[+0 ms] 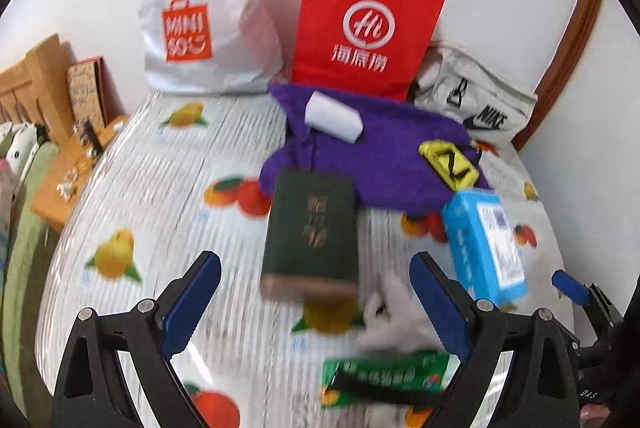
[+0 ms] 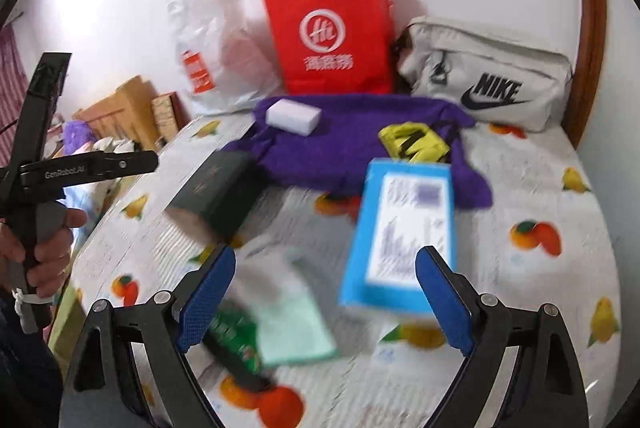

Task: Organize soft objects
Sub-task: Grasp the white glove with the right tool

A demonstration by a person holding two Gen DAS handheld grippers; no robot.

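Note:
A purple cloth [image 1: 376, 155] [image 2: 360, 147] lies spread at the back of the fruit-print bed. On it rest a white block [image 1: 334, 119] [image 2: 294, 115] and a yellow-black item [image 1: 448, 163] [image 2: 414, 141]. My left gripper [image 1: 316, 304] is open above the sheet, with a dark green book [image 1: 312, 232] just beyond its tips and a green packet [image 1: 384, 376] below them. My right gripper [image 2: 326, 300] is open too and holds nothing. It hovers over a pale green cloth [image 2: 292, 320], and a blue box [image 2: 400, 236] lies by its right finger.
Against the white wall stand a white plastic bag [image 1: 200, 19] [image 2: 216, 43], a red paper bag [image 1: 368, 23] [image 2: 332, 31] and a grey Nike pouch [image 1: 476, 95] [image 2: 488, 79]. Cardboard boxes [image 1: 60, 179] sit off the bed's left edge. A hand [image 2: 44, 252] grips the left tool's handle.

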